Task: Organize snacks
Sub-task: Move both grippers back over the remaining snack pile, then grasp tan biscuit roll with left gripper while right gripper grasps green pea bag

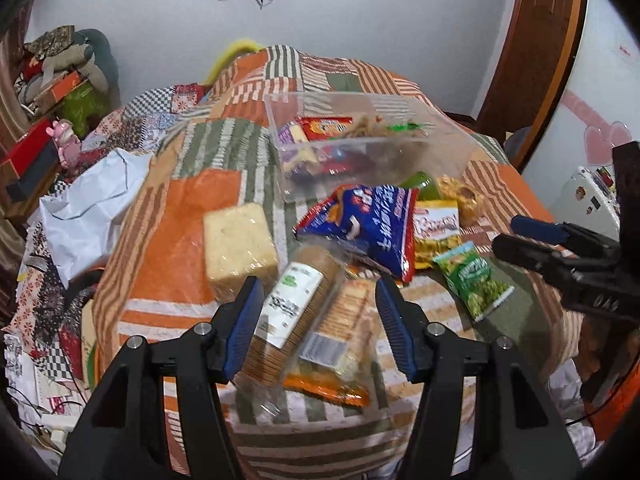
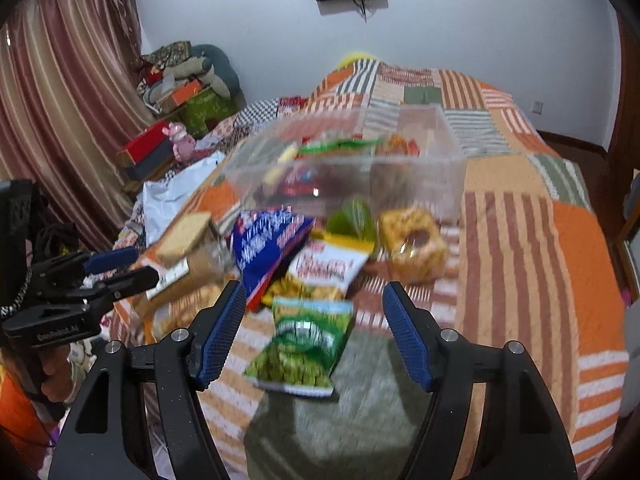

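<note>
White wall [image 2: 460,40], striped curtain [image 2: 60,120], patchwork-covered bed [image 2: 520,220].

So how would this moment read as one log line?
left gripper: open over cracker sleeve | right gripper: open over green pea bag | clear bin: part-filled

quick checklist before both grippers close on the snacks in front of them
1. Left gripper open: ok.
2. Cracker sleeve between the left jaws, not yet pinched: ok.
3. Left target isolated: not ok, a second cracker pack lies against it.
4. Right gripper open: ok.
5. Green pea bag centred between the right jaws, clear of other packs: ok.
6. Room in the clear bin: cannot tell, view blurred.
</note>
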A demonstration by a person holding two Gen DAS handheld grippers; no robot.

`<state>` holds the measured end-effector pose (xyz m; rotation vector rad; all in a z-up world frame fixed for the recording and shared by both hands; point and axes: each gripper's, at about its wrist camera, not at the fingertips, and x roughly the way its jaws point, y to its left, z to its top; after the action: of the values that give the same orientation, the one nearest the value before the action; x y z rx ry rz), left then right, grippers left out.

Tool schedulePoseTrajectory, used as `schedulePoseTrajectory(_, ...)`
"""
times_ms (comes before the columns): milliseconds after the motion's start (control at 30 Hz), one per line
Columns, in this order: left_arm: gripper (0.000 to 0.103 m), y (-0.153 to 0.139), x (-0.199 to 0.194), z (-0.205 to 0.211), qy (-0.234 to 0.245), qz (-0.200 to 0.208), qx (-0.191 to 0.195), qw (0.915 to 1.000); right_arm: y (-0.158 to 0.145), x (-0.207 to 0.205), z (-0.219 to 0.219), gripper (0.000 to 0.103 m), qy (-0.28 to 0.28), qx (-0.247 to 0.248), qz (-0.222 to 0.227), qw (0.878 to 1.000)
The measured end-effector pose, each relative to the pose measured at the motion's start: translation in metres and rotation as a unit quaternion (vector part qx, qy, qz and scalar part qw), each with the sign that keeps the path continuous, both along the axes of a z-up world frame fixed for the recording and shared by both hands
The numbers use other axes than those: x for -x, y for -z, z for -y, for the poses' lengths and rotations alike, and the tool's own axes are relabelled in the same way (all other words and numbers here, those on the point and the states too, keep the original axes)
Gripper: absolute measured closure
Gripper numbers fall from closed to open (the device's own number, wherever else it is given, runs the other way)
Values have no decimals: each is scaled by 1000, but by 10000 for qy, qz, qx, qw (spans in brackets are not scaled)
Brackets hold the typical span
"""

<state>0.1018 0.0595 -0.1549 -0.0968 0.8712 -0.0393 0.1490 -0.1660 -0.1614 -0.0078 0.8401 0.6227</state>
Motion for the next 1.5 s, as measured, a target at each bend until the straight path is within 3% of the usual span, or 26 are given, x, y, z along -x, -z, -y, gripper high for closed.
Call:
schedulePoseTrajectory(333,50,22,-2,13,265,-336,180,9989,31,3,-7,36,-96,14,-466,9989)
schedulePoseTrajectory(500,50,27,-5,13,227,-321,193,9990,30,5,-6,39,-113,34,-392,9992)
schedulePoseTrajectory(700,50,37,-12,22,274,-535,168,9981,31,2,6,57,-74,-120,-499,9987)
schedulePoseTrajectory(867,50,46,-11,22,317,-851,722,9932,30,1,19,58,30,-221,-575,9981)
schedulePoseTrajectory(1000,50,47,-7,29,338,-812,518,9948,28,4,23,58,-1,-289,-657,9974)
schedulePoseTrajectory(1267,50,53,-15,28,183,-694,470,9963,30,5,14,55,-142,-163,-608,9979)
schedulePoseTrajectory(1333,62,53,-16,29,178,-634,402,9970,31,5,11,55,-178,-69,-558,9983)
schedulePoseTrajectory(1500,64,49,-9,32,264,-537,301,9978,30,6,12,62,-151,-22,-500,9986)
